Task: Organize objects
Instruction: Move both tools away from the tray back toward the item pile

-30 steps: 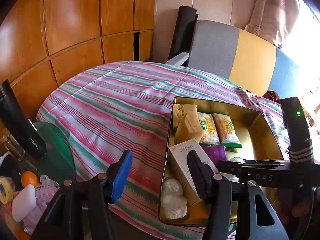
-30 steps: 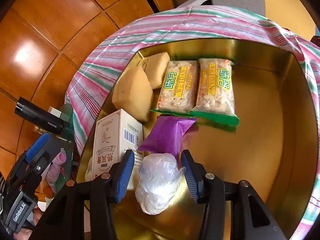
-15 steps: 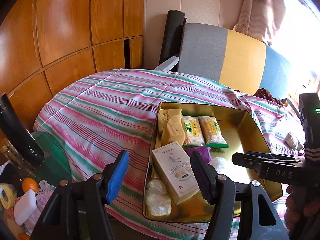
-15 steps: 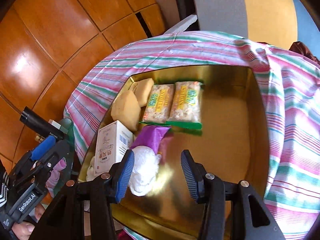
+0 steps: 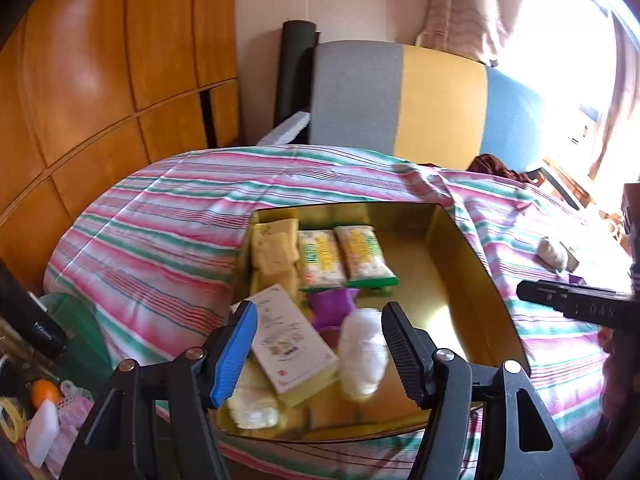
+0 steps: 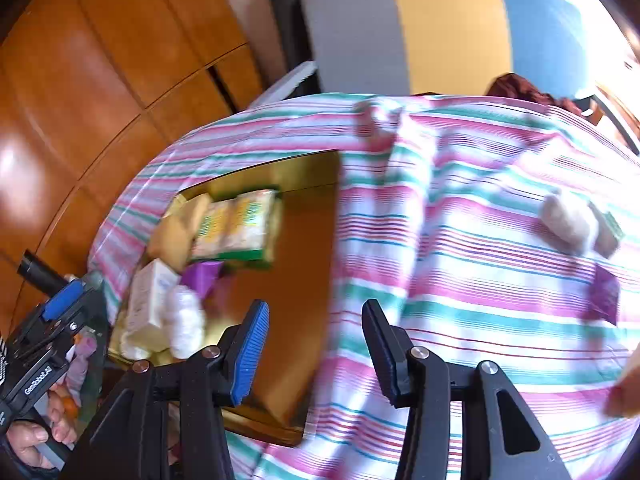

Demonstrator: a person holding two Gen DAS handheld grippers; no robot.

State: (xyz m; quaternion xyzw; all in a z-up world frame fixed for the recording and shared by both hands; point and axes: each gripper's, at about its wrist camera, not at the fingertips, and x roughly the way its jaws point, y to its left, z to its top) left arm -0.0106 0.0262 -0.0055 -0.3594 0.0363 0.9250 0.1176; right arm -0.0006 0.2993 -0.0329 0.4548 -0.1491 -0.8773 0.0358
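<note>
the pale wrapped bundle (image 6: 568,220) is seen on the striped bedcover (image 6: 460,280), up and right of the right gripper (image 6: 312,354), whose fingers stand apart, empty. the left gripper (image 5: 316,354), likewise empty, is held farther off over the gold tray (image 5: 472,280).

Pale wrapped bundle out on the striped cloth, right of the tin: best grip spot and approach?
Grip the pale wrapped bundle across its middle, its narrow width, coming from above with the right gripper, which is empty. It lies flat and looks oblong and soft. A small packet sits tight against its far-right side, so probably keep the fingers off that end.
</note>
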